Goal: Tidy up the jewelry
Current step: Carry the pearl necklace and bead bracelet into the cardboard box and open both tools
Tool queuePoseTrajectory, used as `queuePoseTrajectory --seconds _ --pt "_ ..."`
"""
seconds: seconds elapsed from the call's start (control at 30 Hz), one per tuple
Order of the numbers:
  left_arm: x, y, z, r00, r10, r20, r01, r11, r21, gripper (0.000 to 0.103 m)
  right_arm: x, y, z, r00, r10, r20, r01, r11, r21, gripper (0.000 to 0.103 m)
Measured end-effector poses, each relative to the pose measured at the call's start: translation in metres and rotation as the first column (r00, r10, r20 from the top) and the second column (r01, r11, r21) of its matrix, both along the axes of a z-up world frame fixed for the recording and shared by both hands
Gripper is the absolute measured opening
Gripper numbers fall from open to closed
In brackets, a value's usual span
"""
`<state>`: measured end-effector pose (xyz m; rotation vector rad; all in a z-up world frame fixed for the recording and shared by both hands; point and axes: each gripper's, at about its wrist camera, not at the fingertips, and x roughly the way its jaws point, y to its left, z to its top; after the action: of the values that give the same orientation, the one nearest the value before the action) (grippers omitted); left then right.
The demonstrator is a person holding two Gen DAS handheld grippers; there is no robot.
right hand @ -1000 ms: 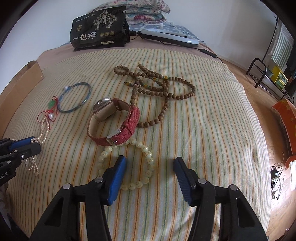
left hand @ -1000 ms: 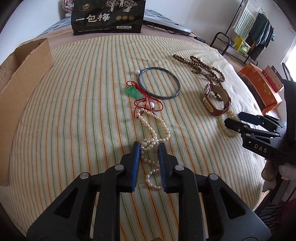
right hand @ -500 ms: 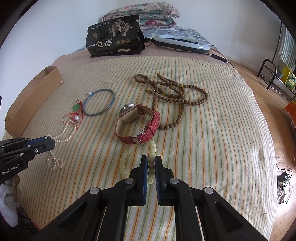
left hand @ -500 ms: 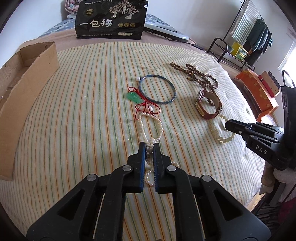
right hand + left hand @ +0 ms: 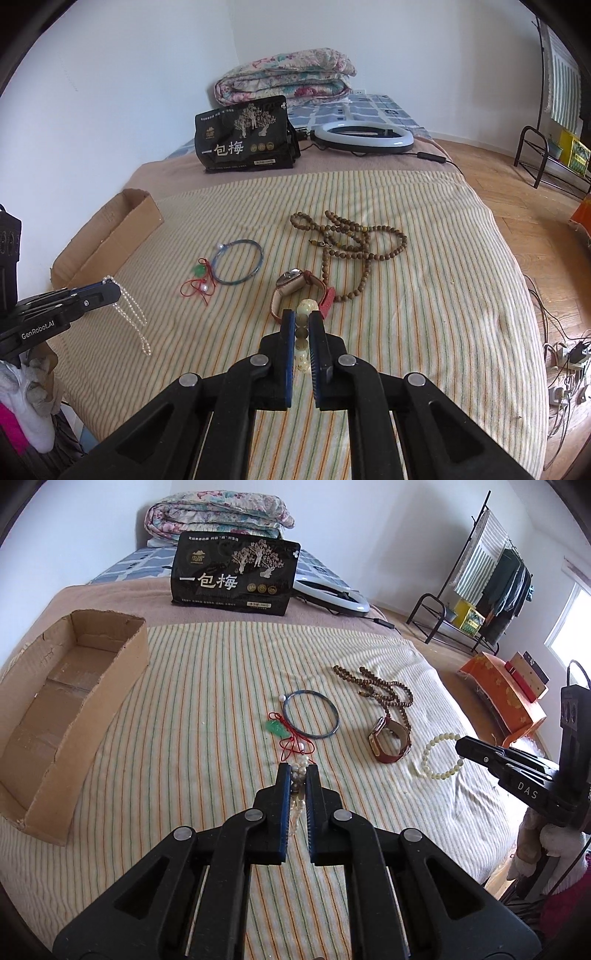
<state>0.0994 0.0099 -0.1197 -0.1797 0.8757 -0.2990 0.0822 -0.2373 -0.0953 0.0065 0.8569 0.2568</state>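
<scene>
Right now both hand-held grippers are clenched on jewelry, lifted off the bed. Left hand-held gripper (image 5: 296, 771) is clamped on the pearl necklace (image 5: 129, 310), whose strand dangles free above the striped blanket (image 5: 207, 701). Right hand-held gripper (image 5: 301, 317) is pinching the pale bead bracelet (image 5: 441, 755), loop hanging from its tips. Just beyond lies the red-strap watch (image 5: 295, 286), touching the brown wooden bead strand (image 5: 351, 240). Left of the watch sit the blue bangle (image 5: 311, 713) and the green pendant on red cord (image 5: 277, 728), bangle overlapping the cord. Cardboard box (image 5: 55, 709) sits open at the blanket's left edge. Farther back: black snack bag (image 5: 236, 576), ring light (image 5: 364, 137), folded quilt (image 5: 284, 77).
</scene>
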Motion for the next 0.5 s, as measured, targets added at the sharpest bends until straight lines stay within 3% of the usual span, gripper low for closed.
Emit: queuePoseTrajectory --seconds 0.5 --pt "-0.011 0.030 0.043 0.992 0.066 0.103 -0.066 0.998 0.000 0.005 -0.006 0.044 0.033 0.994 0.065 0.093 -0.069 0.997 0.042 0.005"
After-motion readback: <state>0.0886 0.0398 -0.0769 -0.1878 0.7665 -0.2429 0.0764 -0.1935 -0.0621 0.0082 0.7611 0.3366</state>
